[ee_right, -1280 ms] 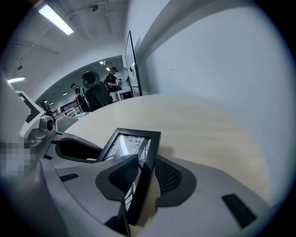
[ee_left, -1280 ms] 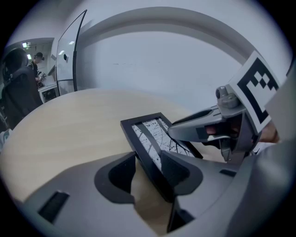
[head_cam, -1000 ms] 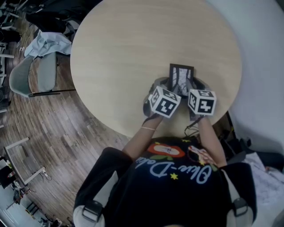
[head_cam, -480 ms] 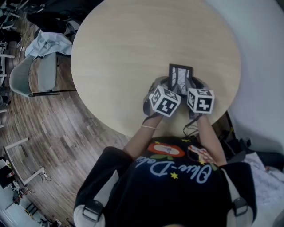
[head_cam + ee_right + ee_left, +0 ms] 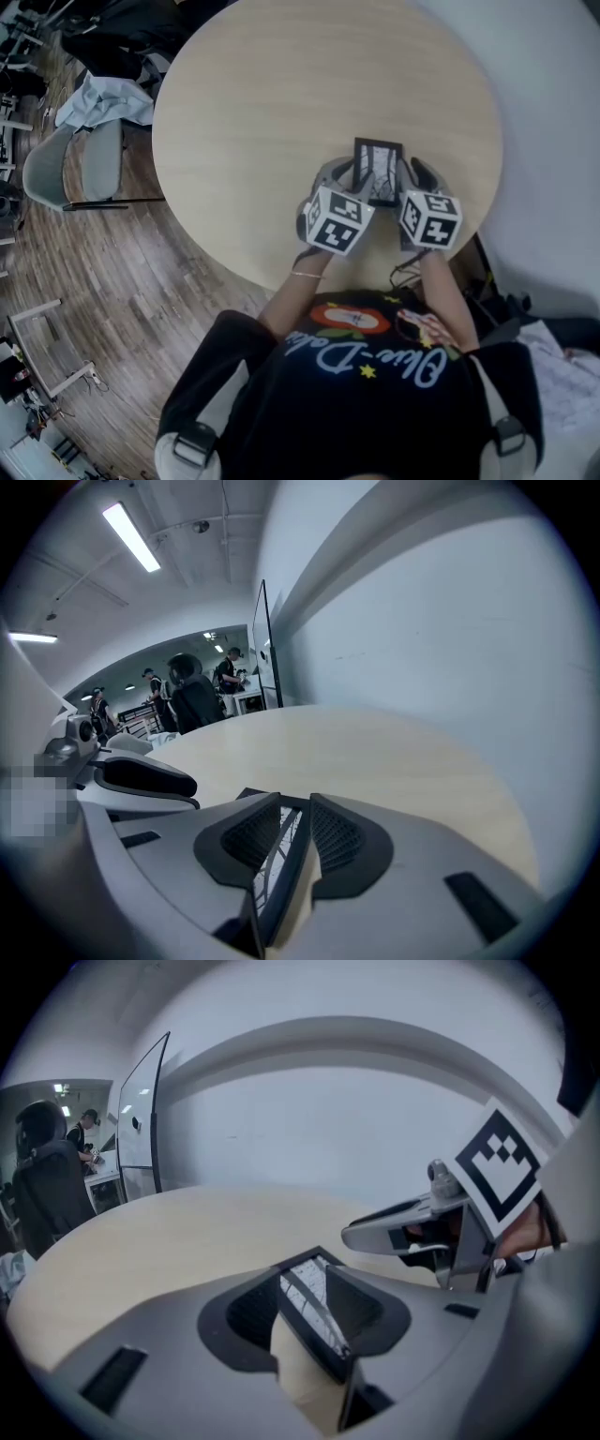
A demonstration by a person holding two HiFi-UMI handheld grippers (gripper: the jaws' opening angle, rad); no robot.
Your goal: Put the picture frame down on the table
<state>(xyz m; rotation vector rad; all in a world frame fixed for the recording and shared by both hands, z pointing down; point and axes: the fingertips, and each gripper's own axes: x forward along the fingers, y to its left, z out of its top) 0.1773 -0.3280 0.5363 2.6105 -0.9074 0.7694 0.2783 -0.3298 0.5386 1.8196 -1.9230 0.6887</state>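
Two pairs of pads (image 5: 248, 1314) are clamped on the same thing. The left gripper (image 5: 307, 1309) has the dark border of the picture frame (image 5: 309, 1290) running slantwise between its jaws. One pad is on each face, and a wedge of pale wood shows below. The right gripper (image 5: 292, 844) has its jaws drawn nearly together on the frame's thin edge. Neither grip has let go.

In the head view the frame stands between the grippers, the left gripper at its 8 o'clock and the right at its 4 o'clock. It sits toward 5 o'clock of the round table (image 5: 281, 94), near the rim by the person.

Over the last second the two marker cubes (image 5: 336, 221) have drawn apart. The left one slid out toward 7 o'clock and the right one went slightly toward 5 o'clock, so more of the frame's face shows between them. The frame itself has hardly shifted across the tabletop.

I read this as the wrists turning outward to settle the frame, not to carry it anywhere new. That would put the task in its closing stage. The grippers hide the frame's lower edge, so I cannot tell whether it touches the wood yet. Opening both pairs of jaws is what remains. That should wait until the frame bears on the table, or it may tip.
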